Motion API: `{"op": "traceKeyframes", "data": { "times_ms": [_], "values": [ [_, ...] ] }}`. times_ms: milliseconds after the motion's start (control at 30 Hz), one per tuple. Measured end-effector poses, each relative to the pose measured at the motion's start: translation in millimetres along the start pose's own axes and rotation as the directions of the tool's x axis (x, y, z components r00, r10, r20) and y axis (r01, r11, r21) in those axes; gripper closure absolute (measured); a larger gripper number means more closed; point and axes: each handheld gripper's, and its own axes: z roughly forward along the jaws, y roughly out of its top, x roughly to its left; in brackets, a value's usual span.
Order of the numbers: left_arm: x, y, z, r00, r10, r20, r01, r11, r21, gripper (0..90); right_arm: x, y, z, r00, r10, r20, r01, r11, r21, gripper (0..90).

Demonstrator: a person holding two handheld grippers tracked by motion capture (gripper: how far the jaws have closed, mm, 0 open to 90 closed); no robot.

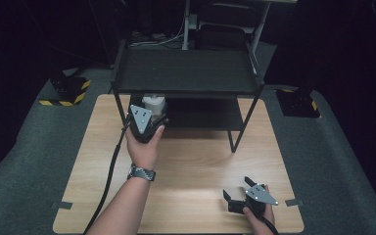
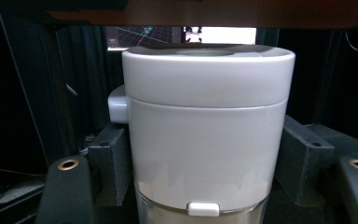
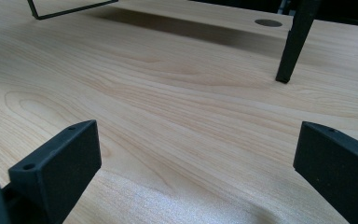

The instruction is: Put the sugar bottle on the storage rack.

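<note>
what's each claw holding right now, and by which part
The left claw is shut on the white lidded container, gripping its body on both sides below the lid. The right claw is open over the table, holding nothing.

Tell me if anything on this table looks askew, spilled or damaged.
Nothing stands out. The white canister is upright, lid seated evenly, clamped in the left hand-held gripper at the black shelf rack. The wooden table shows no spills.
</note>
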Motion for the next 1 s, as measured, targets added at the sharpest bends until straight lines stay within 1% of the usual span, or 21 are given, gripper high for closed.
{"op": "traceKeyframes", "data": {
  "times_ms": [67, 100, 233, 267, 400, 500, 567, 633, 667, 700, 767, 867, 1000],
  "values": [
    [-0.1, -3.0, 3.6, 1.0000, -0.003, 0.003, 0.004, 0.9999, -0.012, 31.0, -0.3, -0.2, -0.1, 1.0000, 0.001, -0.001, -0.001, 1.000, -0.001, 0.1],
    [-1.5, -3.2, 6.5, 1.0000, 0.005, -0.002, -0.005, 0.9999, -0.009, 31.0, -0.4, -0.3, -0.2, 1.0000, 0.001, -0.001, -0.001, 1.000, -0.001, 0.1],
    [-3.2, -4.6, 15.3, 0.9999, 0.010, -0.008, -0.010, 0.9999, -0.005, 31.0, -0.9, -0.8, -0.4, 1.0000, 0.003, -0.003, -0.003, 1.000, -0.005, 0.1],
    [-4.0, -6.0, 17.2, 0.9999, 0.003, -0.010, -0.003, 0.9999, -0.010, 31.0, -1.1, -0.9, -0.4, 1.0000, 0.003, -0.004, -0.003, 1.000, -0.006, 0.1],
    [-6.5, -8.3, 25.2, 0.9997, -0.003, -0.024, 0.002, 0.9999, -0.014, 31.0, -2.0, -1.6, -0.8, 0.9999, 0.008, -0.007, -0.008, 1.000, -0.010, 0.1],
    [-7.0, -8.7, 30.0, 0.9994, -0.013, -0.031, 0.013, 0.9999, -0.009, 31.0, -2.2, -1.9, -0.9, 0.9999, 0.008, -0.008, -0.008, 1.000, -0.011, 0.1],
    [-9.3, -10.2, 32.4, 0.9991, -0.009, -0.041, 0.008, 0.9999, -0.012, 31.0, -2.3, -2.0, -0.9, 0.9999, 0.008, -0.009, -0.009, 1.000, -0.012, 0.1],
    [-9.8, -10.3, 33.4, 0.9991, -0.007, -0.041, 0.007, 0.9999, -0.011, 31.0, -2.4, -2.0, -1.0, 0.9999, 0.010, -0.009, -0.010, 1.000, -0.012, 0.1],
    [-10.8, -9.8, 35.2, 0.9991, 0.006, -0.041, -0.006, 1.0000, -0.004, 30.9, -2.6, -2.2, -1.1, 0.9999, 0.010, -0.010, -0.010, 1.000, -0.013, 0.1],
    [-10.8, -9.8, 35.2, 0.9991, 0.006, -0.041, -0.006, 1.0000, -0.004, 30.7, -2.6, -2.2, -1.1, 0.9999, 0.010, -0.010, -0.010, 1.000, -0.013, 0.1],
    [-9.0, -9.0, 36.9, 0.9991, -0.019, -0.039, 0.019, 0.9998, -0.004, 30.6, -2.4, -2.3, -1.3, 0.9999, 0.012, -0.009, -0.012, 1.000, -0.013, 0.1],
    [-7.4, -6.0, 36.9, 0.9993, -0.014, -0.034, 0.014, 0.9999, 0.005, 30.5, -2.4, -2.5, -1.3, 0.9999, 0.011, -0.009, -0.011, 1.000, -0.015, 0.1],
    [-7.5, -5.6, 36.5, 0.9993, -0.018, -0.033, 0.018, 0.9998, 0.006, 30.3, -2.4, -2.5, -1.3, 0.9999, 0.011, -0.010, -0.011, 1.000, -0.014, 0.1]
  ]
}}
